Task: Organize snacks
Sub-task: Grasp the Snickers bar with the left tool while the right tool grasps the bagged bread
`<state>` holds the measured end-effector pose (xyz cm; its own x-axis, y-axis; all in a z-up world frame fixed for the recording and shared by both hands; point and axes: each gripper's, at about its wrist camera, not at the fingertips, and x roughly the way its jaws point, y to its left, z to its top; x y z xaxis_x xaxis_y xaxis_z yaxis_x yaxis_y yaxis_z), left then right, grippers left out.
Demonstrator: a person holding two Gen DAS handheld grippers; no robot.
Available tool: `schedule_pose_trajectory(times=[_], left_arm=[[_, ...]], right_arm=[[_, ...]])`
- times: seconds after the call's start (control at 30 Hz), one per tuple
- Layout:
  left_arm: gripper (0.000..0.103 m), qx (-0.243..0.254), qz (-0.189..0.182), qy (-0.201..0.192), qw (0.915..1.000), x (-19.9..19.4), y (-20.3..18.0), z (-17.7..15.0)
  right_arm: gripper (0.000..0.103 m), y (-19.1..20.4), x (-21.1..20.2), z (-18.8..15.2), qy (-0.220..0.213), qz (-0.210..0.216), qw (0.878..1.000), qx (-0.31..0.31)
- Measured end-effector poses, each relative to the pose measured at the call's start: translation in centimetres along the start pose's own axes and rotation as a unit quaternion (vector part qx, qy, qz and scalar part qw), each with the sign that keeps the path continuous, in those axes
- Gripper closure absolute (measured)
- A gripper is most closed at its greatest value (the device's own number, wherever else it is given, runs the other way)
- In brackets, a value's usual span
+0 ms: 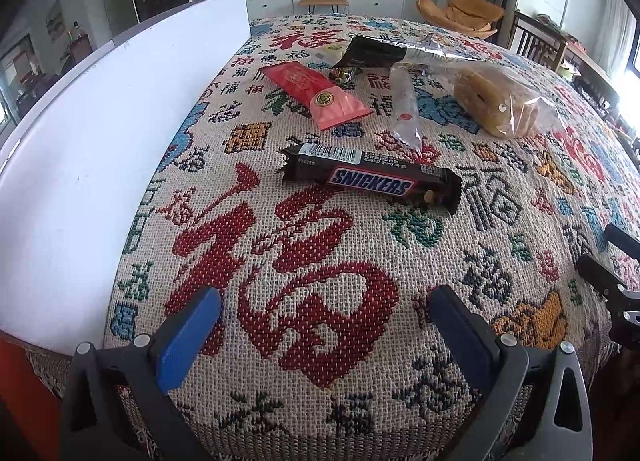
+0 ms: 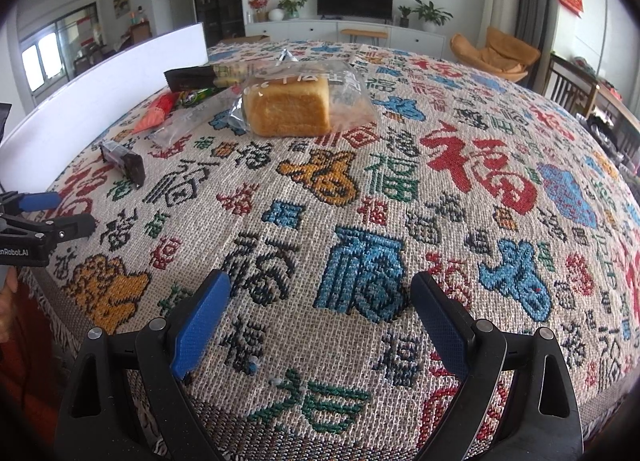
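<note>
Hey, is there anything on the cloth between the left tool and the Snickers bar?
Nothing visible. Only bare patterned tablecloth lies between the open left tool and the Snickers bar; the other snacks lie beyond it.

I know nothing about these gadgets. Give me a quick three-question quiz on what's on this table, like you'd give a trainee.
1. True or false: the left tool grips the Snickers bar.
2. Which snack lies nearest the left tool: A) bagged bread, B) Snickers bar, C) red packet?
3. Fill in: both the left tool and the right tool hang ____ over the patterned tablecloth.

Key: 1 false; 2 B; 3 open.
</note>
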<state>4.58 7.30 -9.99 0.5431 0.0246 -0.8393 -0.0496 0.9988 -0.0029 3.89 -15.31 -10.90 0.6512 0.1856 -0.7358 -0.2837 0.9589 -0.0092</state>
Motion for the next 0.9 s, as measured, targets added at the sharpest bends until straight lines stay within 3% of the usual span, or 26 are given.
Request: schedule_pose_trajectory(times=[0.4,0.73,0.9], left_arm=[[0.0,-0.003,-0.005,0.032,0.9995,0.4,0.0,1.0],[0.0,-0.025,-0.111,0.047,0.9924,1.2,-1.2,3.7],[0.0,-0.009,-0.133,0.018,0.9908,2.7,-1.9,5.9]], right_arm=[[0.009,0.0,0.0,-0.2,-0.009,0.0,1.0,-0.001],[0.009,0.0,0.0,-0.1,-0.009,0.0,1.0,-0.002],[0.009,0.0,0.1,-0.1,-0.009,0.0,1.0,-0.002]])
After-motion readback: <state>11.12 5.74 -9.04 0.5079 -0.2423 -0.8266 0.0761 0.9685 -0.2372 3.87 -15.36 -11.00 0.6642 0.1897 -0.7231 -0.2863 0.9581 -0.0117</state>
